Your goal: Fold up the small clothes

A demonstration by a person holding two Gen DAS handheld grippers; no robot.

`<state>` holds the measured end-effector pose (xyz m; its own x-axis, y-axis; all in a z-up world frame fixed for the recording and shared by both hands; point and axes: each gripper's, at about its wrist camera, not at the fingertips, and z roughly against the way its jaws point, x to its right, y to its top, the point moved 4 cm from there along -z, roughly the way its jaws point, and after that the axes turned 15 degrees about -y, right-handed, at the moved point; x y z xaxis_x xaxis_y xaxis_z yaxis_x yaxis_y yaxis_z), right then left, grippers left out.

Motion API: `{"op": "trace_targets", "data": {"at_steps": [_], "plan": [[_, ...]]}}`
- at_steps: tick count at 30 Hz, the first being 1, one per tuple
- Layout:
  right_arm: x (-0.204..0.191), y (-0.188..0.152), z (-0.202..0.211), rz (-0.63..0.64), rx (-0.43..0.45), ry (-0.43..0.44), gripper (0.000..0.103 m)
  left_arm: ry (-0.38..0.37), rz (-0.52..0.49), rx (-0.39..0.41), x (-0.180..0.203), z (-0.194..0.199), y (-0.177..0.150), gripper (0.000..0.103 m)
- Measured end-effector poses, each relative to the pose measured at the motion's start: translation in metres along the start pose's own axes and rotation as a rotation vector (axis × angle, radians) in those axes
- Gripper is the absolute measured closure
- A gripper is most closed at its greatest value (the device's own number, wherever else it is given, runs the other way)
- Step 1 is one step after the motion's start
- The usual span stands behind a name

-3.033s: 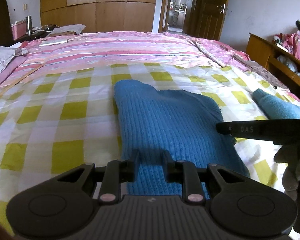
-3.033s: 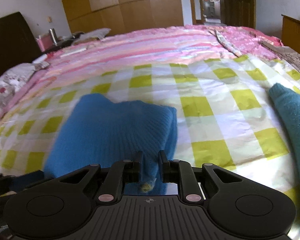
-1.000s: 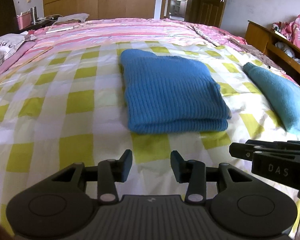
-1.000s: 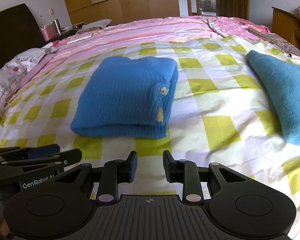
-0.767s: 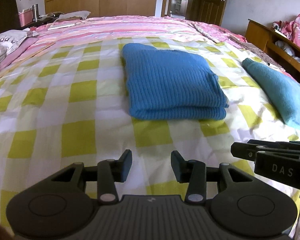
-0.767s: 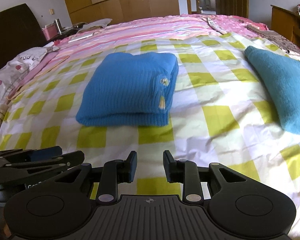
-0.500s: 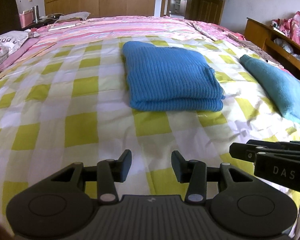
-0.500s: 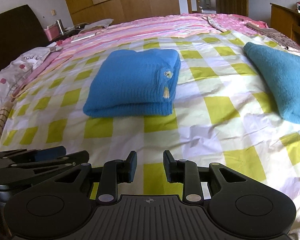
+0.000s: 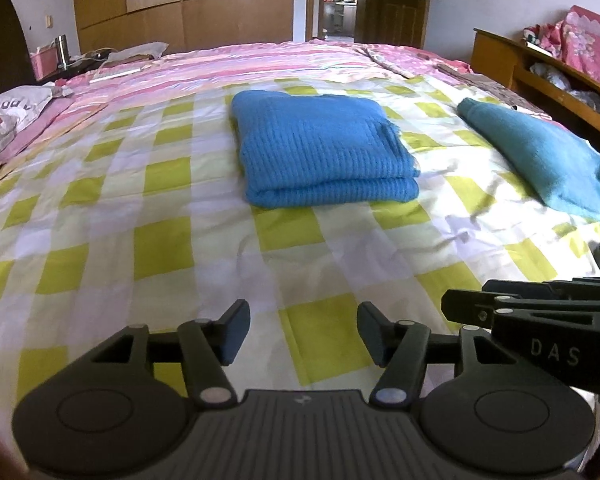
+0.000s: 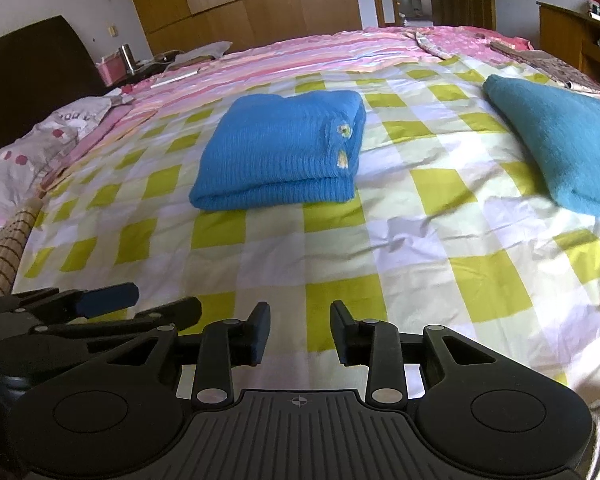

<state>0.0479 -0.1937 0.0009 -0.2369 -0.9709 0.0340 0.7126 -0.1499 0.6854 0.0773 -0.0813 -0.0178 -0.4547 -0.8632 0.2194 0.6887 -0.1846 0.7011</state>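
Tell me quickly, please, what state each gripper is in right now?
Left gripper: open, holding nothing.
Right gripper: open, holding nothing.

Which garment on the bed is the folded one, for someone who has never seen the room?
On the yellow-checked bedspread, look mid-bed, ahead of both grippers. The bright blue ribbed knit lies there as a squared, doubled stack. Unlike the smoother teal garment to its right, it has a small yellow decoration on its right edge.

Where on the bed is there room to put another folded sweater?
The bare checked quilt left of the blue sweater is the widest patch, and the strip between that sweater and both hand-held grippers is free too. The gap between it and the teal garment is narrower. The pink far end holds clutter.
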Motion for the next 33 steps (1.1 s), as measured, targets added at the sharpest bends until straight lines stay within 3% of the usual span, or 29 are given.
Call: {"op": "trace_targets", "data": {"at_steps": [6,13,17,33], "plan": [[0.004,-0.007,0.007,-0.014,0.002,0.002,0.07,0.002,-0.003,0.002,0.004,0.005,-0.004,0.035],[0.006,-0.014,0.008,-0.027,-0.012,0.007,0.07,0.078,-0.026,-0.011,0.004,0.008,-0.007,0.015],[0.007,-0.019,0.007,-0.039,-0.017,0.008,0.07,0.074,-0.006,-0.012,0.0,0.009,-0.01,0.009],[0.011,-0.035,0.005,-0.055,-0.029,-0.018,0.07,0.091,-0.005,-0.042,0.003,0.006,-0.024,0.006]]}}
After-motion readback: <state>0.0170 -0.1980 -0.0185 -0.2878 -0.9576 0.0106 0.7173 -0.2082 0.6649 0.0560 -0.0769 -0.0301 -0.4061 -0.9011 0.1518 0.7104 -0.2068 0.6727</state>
